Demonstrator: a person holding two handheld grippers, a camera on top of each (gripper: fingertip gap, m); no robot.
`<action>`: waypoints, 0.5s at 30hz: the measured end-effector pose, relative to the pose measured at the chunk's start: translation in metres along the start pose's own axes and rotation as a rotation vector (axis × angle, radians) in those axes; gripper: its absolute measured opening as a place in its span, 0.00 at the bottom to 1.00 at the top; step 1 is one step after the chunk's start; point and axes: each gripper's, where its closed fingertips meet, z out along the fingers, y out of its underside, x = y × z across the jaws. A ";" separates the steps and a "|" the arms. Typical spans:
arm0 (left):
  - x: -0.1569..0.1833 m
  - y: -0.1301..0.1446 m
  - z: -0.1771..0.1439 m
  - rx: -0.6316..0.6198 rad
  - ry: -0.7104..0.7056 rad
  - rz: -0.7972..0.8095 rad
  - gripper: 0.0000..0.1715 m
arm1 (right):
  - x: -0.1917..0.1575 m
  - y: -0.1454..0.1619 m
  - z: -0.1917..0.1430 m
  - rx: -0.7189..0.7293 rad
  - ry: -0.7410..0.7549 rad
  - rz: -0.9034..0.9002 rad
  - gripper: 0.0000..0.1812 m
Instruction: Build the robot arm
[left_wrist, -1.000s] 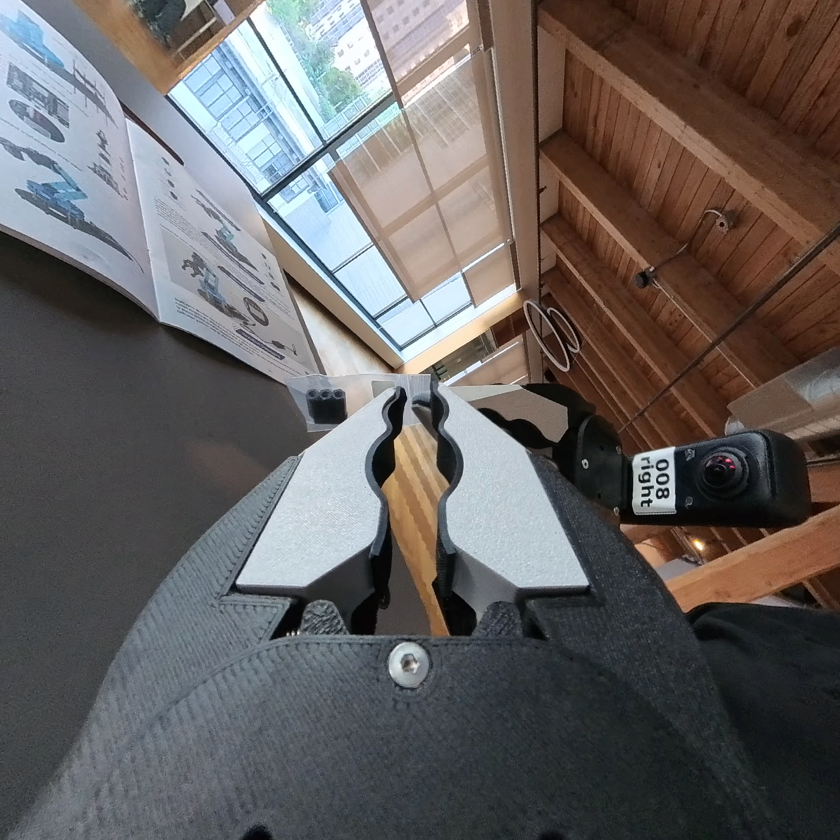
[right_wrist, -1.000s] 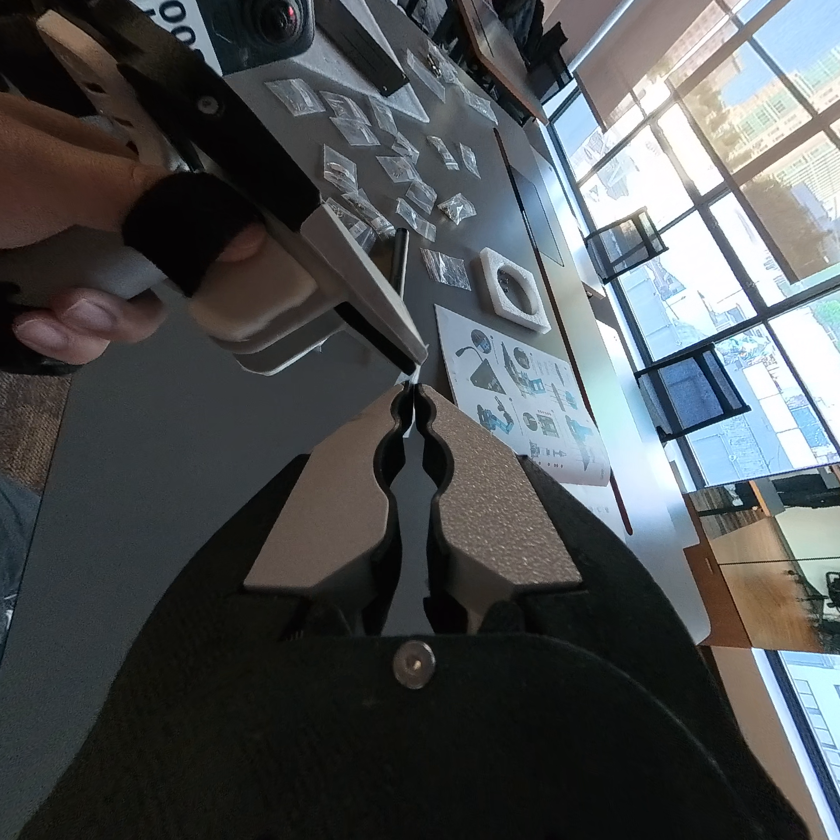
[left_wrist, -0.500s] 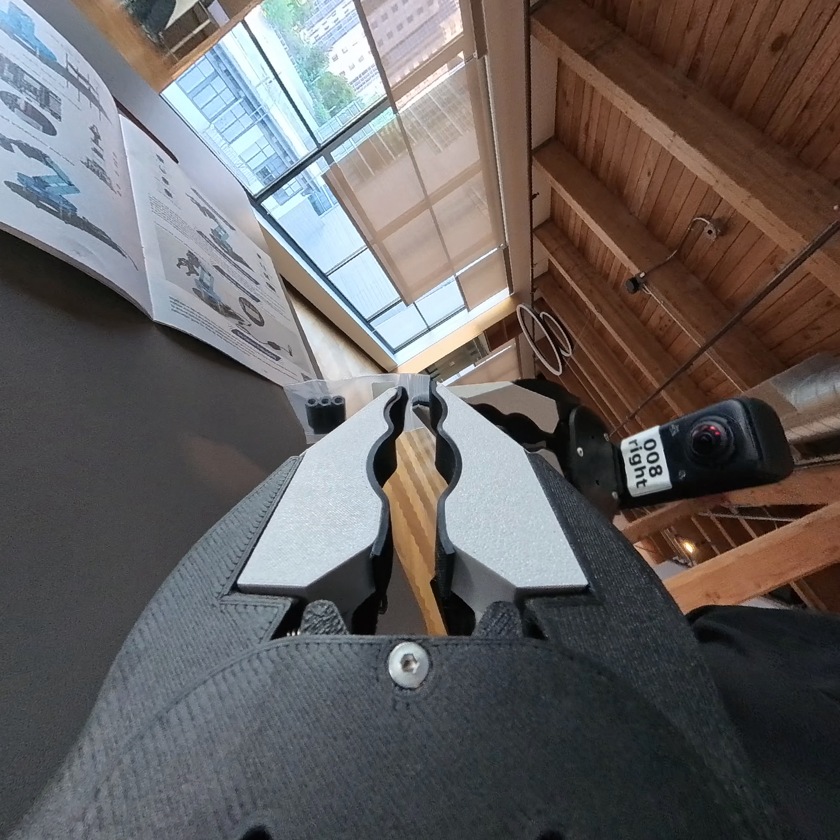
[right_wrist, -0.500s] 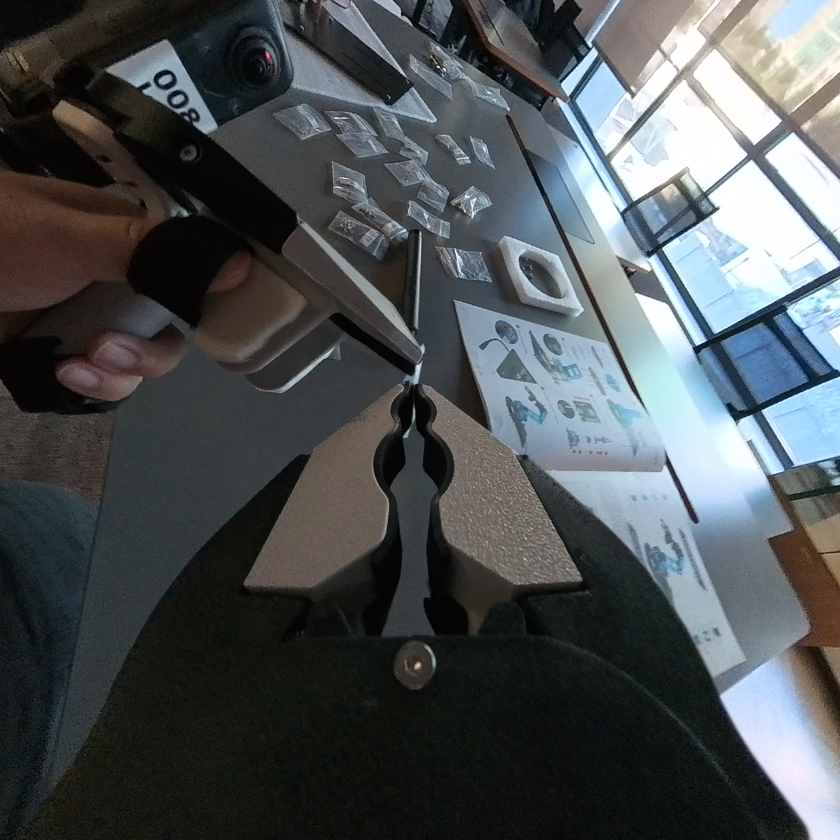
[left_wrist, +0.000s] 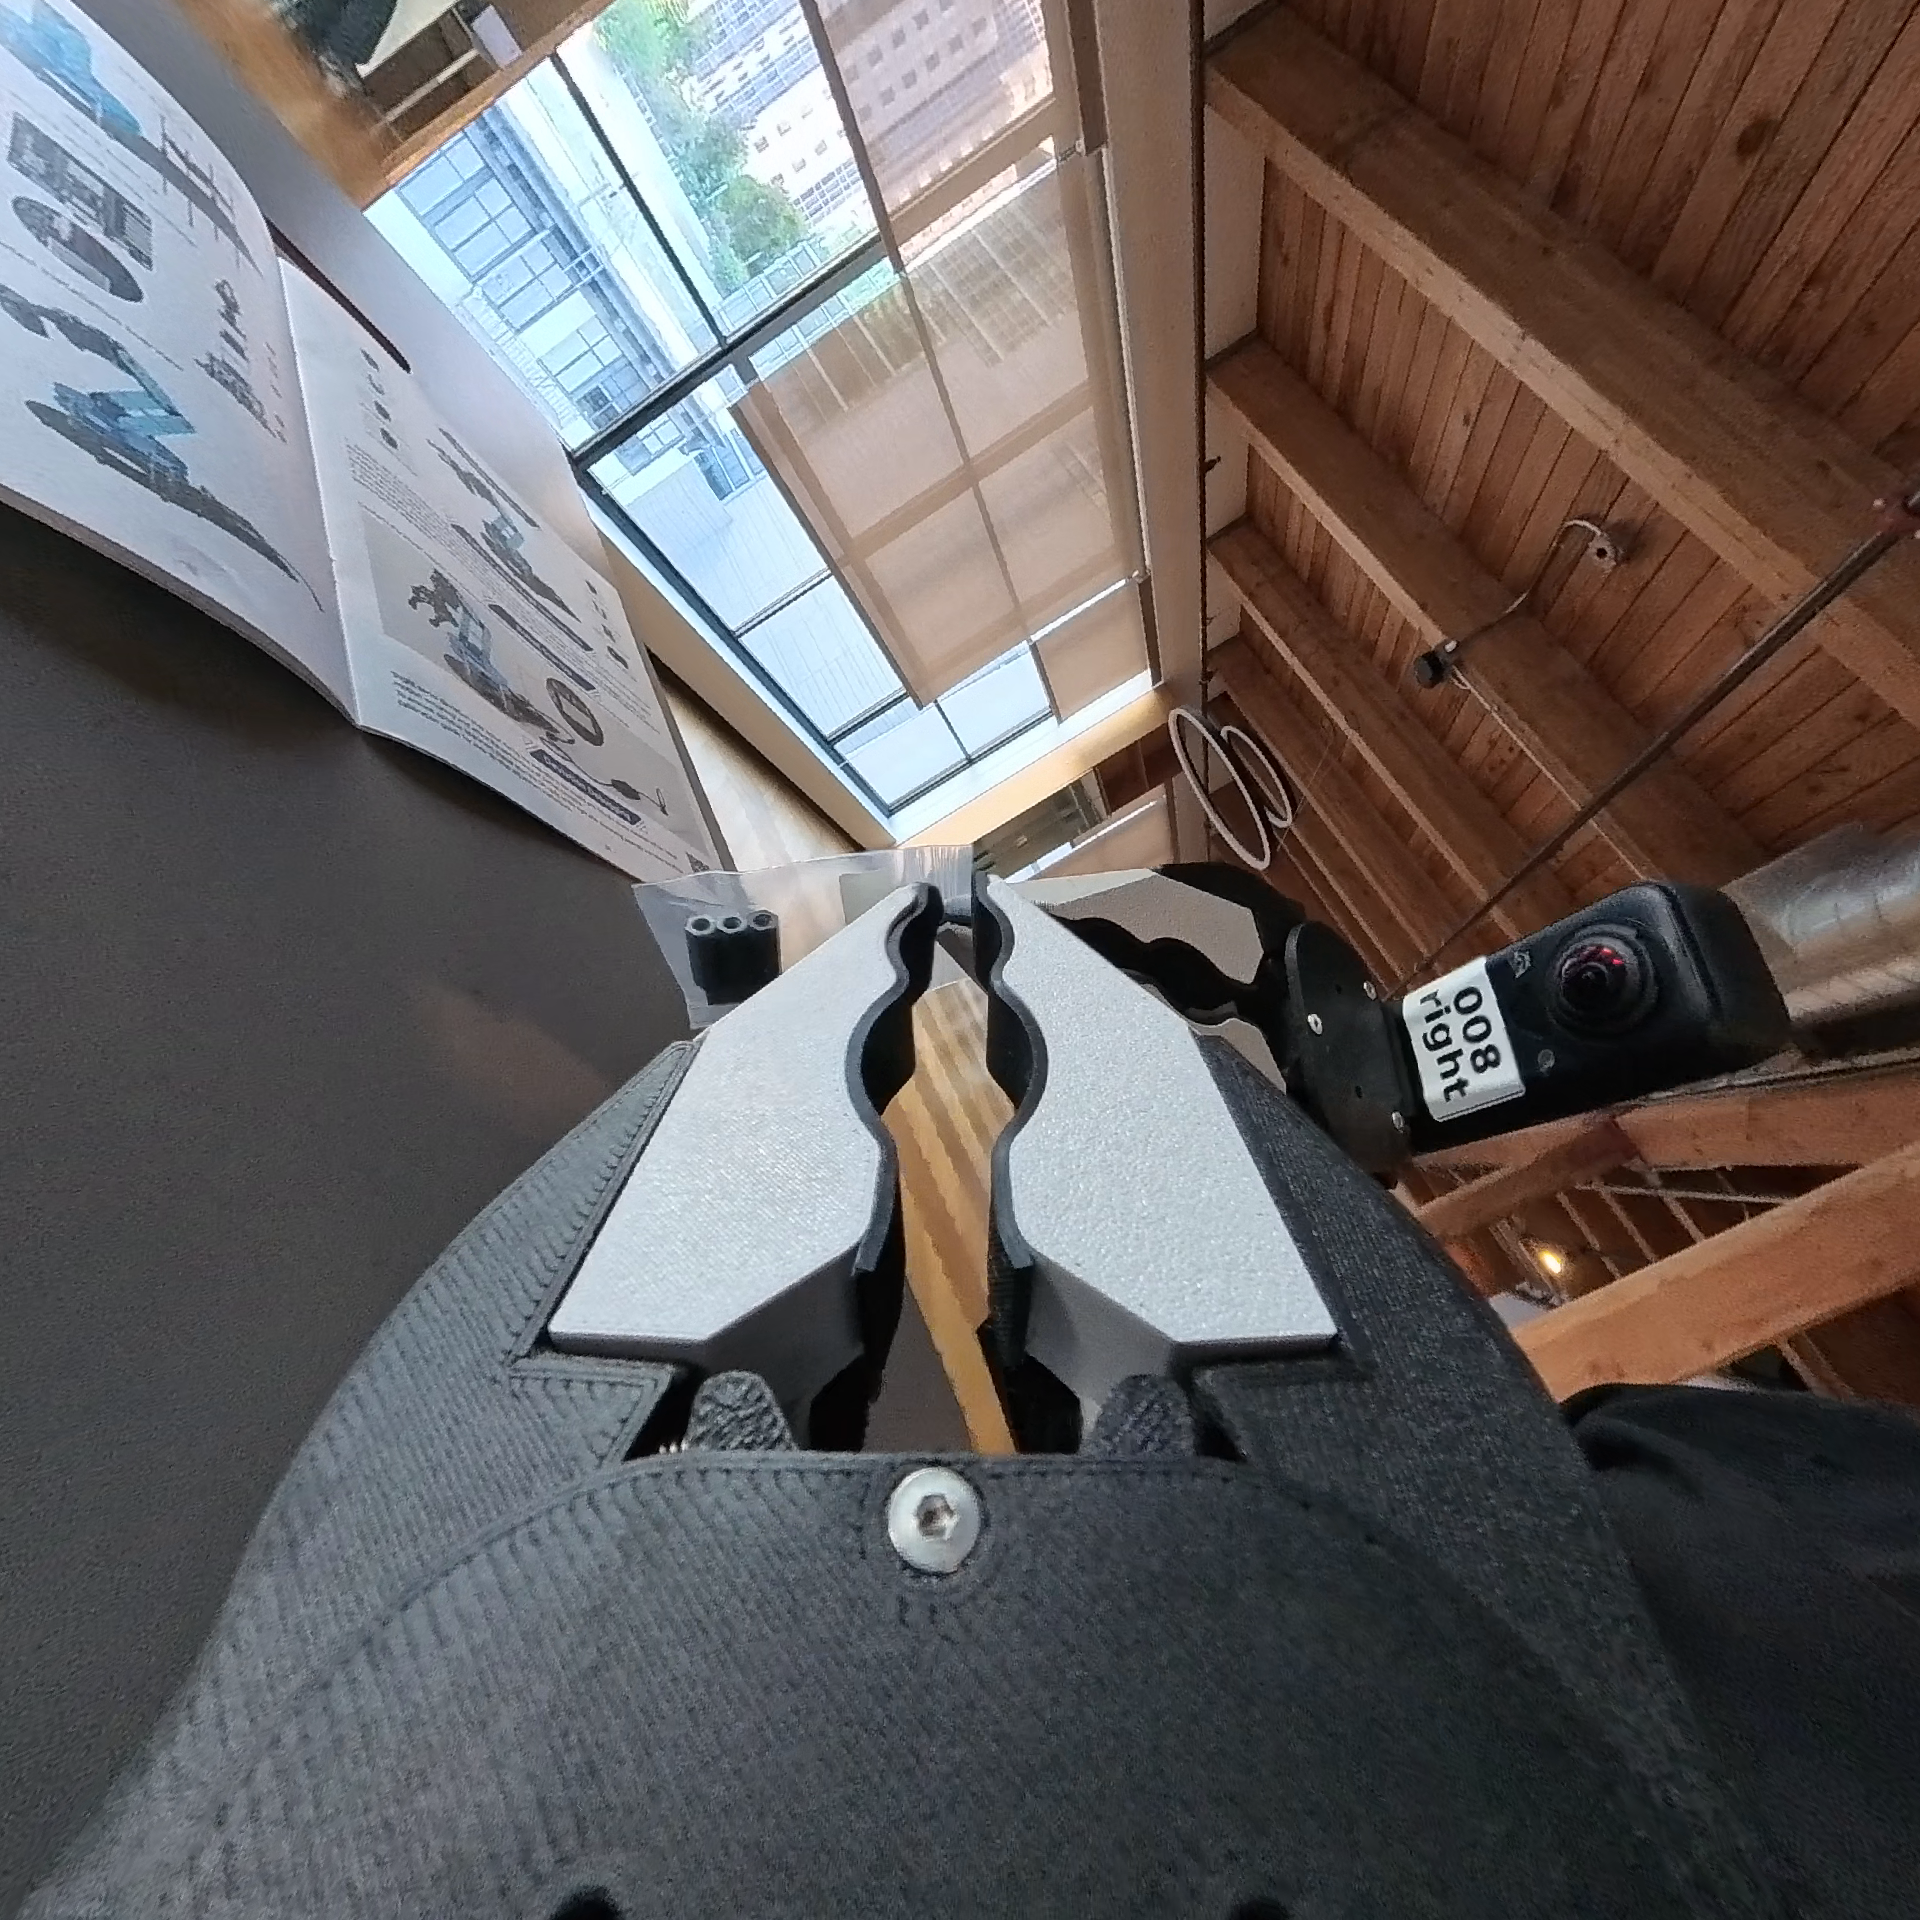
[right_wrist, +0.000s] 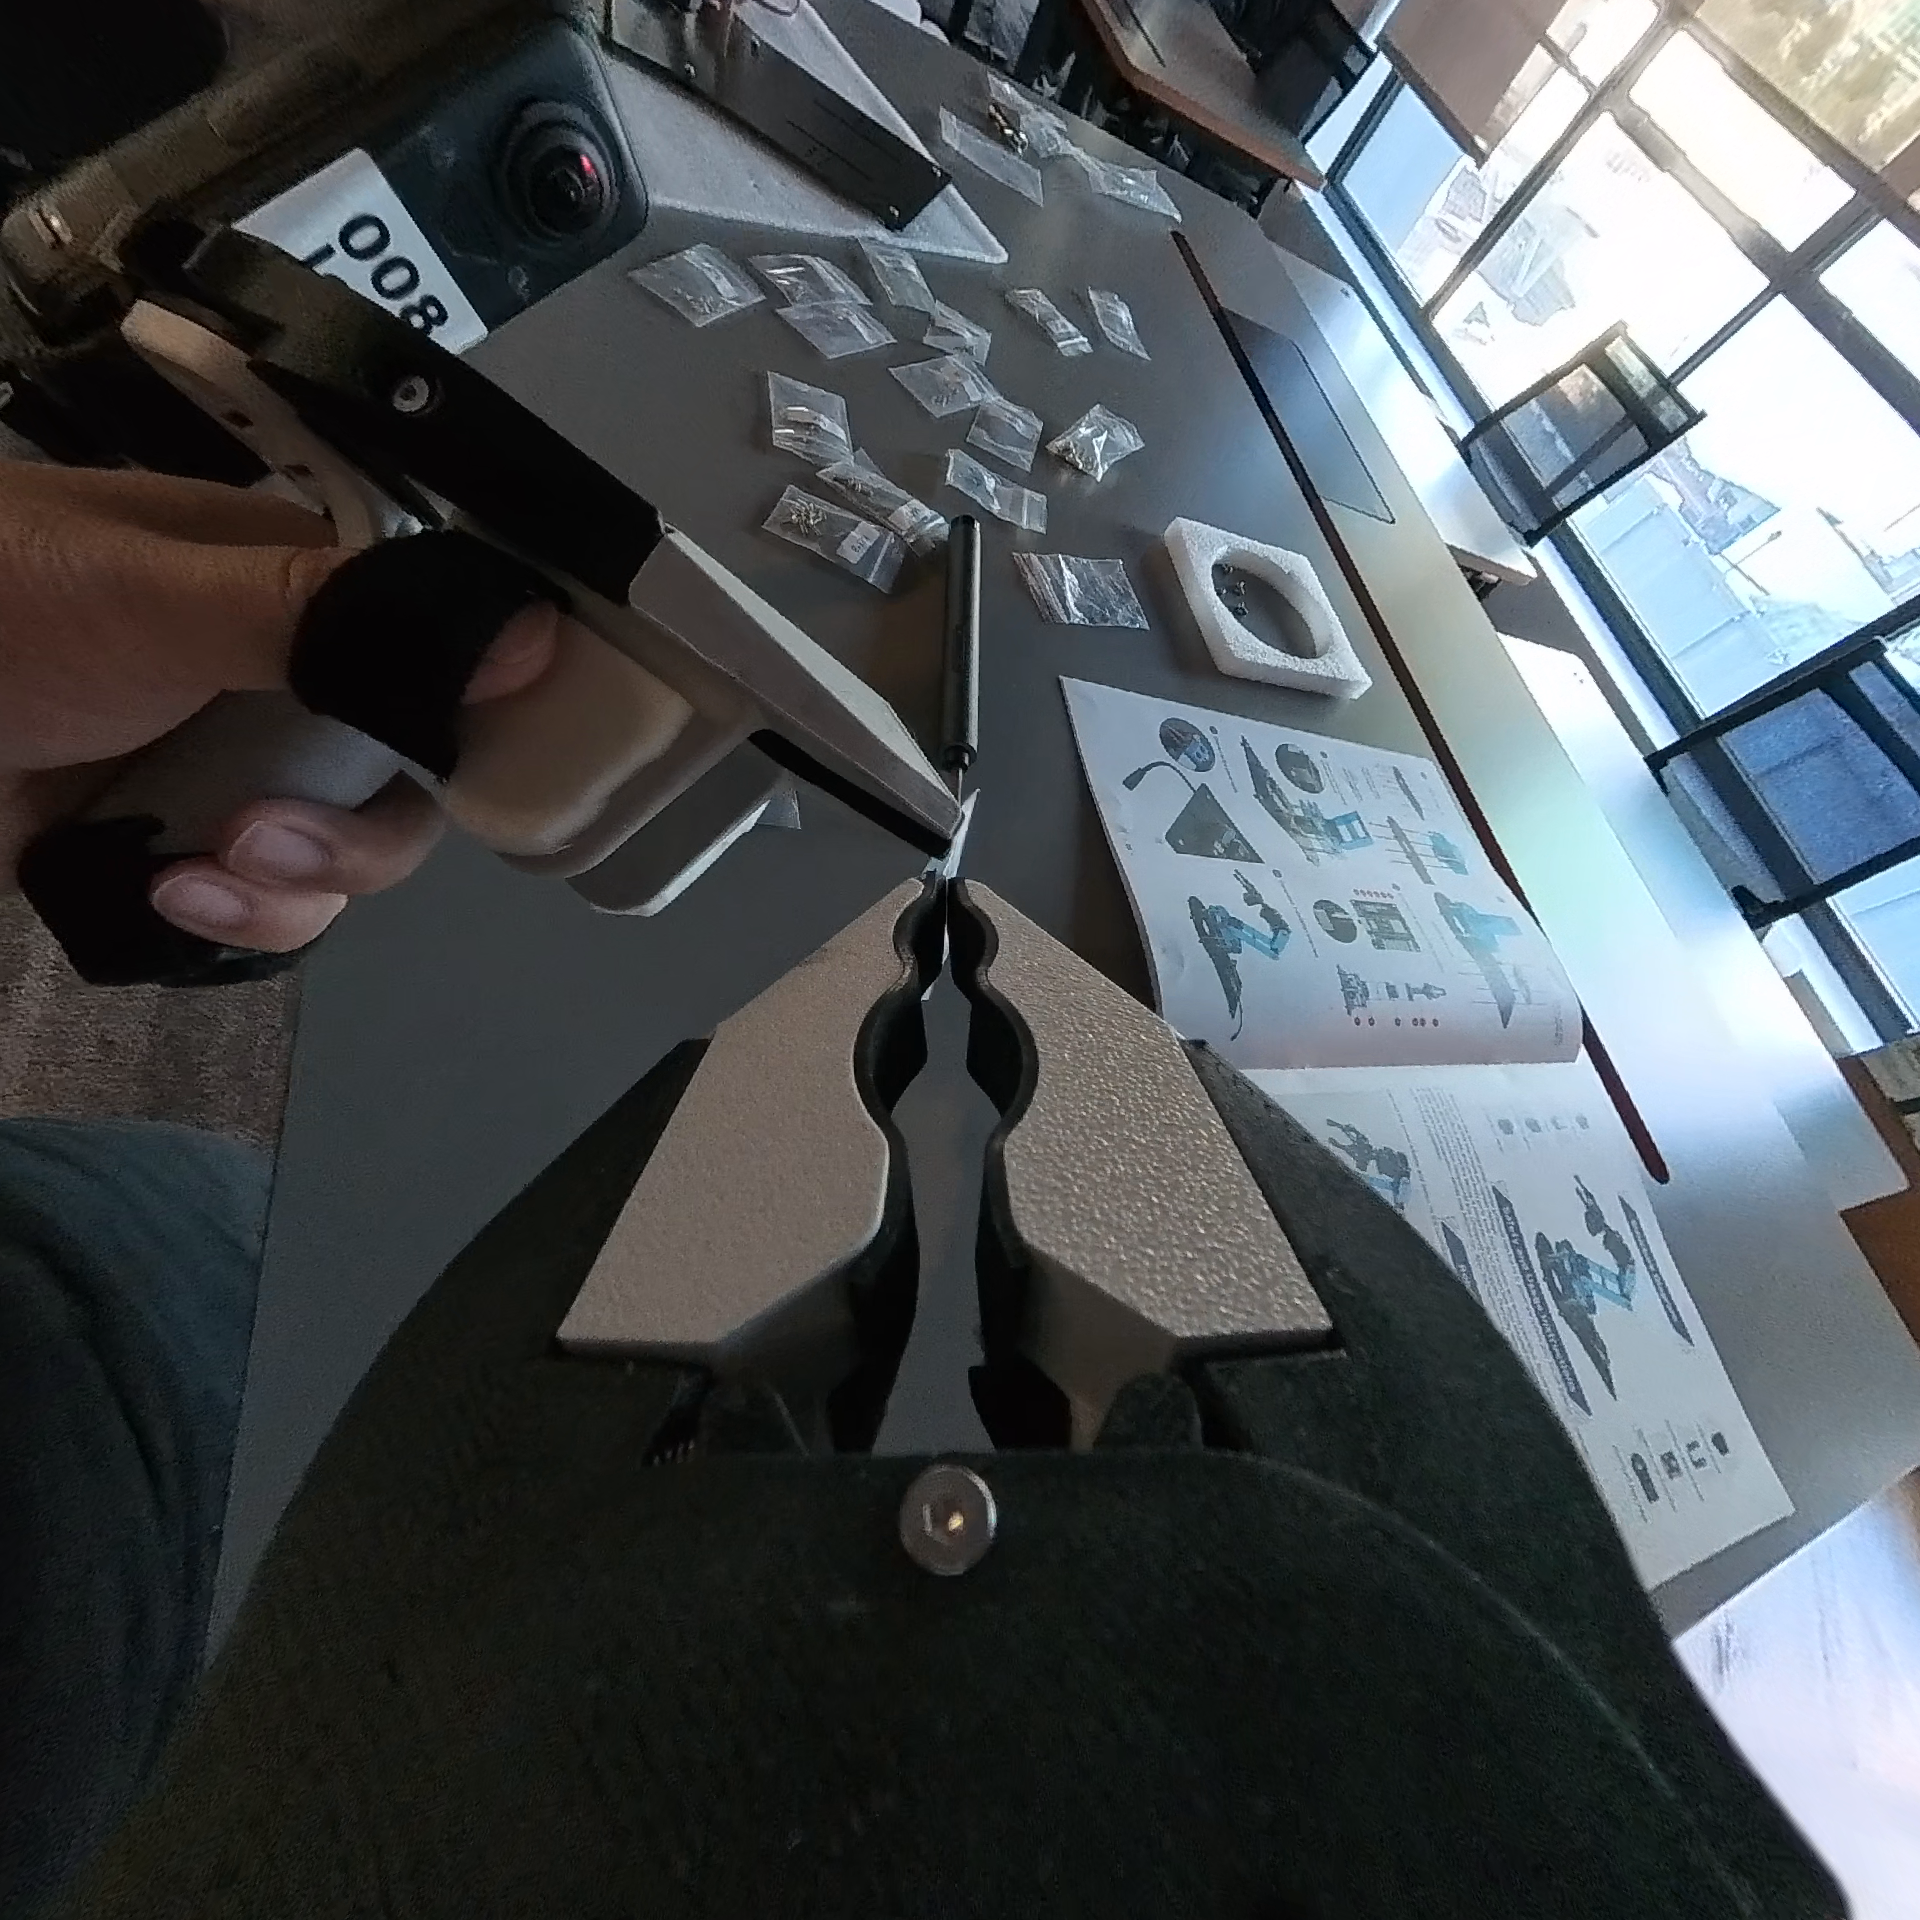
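Note:
A small clear plastic bag with a black three-hole part inside hangs in the air above the dark table. My left gripper is shut on the bag's top edge. My right gripper is shut on the same bag, which shows edge-on as a thin white sliver. The two grippers meet tip to tip. The right gripper shows in the left wrist view. The left gripper shows in the right wrist view, held by a person's hand.
Several small clear bags of screws lie on the dark table. A black rod-like tool, a white foam square, an open instruction booklet and a second printed sheet lie beyond. A black box stands far back. Only a small space, under 4 cm, lies between the two pairs of fingers.
Both grippers stay shut on the bag. The right wrist view has swung, so more of the table and booklet shows. The right gripper's camera sits slightly higher in the left view.

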 end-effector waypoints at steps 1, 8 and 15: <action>0.000 0.000 0.000 0.003 0.004 -0.003 0.02 | -0.001 -0.001 0.000 0.003 -0.005 0.005 0.00; 0.001 -0.001 -0.001 0.003 0.005 0.002 0.02 | -0.001 -0.002 0.001 0.005 -0.014 0.026 0.00; -0.001 -0.001 0.000 -0.003 -0.002 -0.005 0.01 | 0.001 -0.001 0.000 -0.003 0.008 0.000 0.00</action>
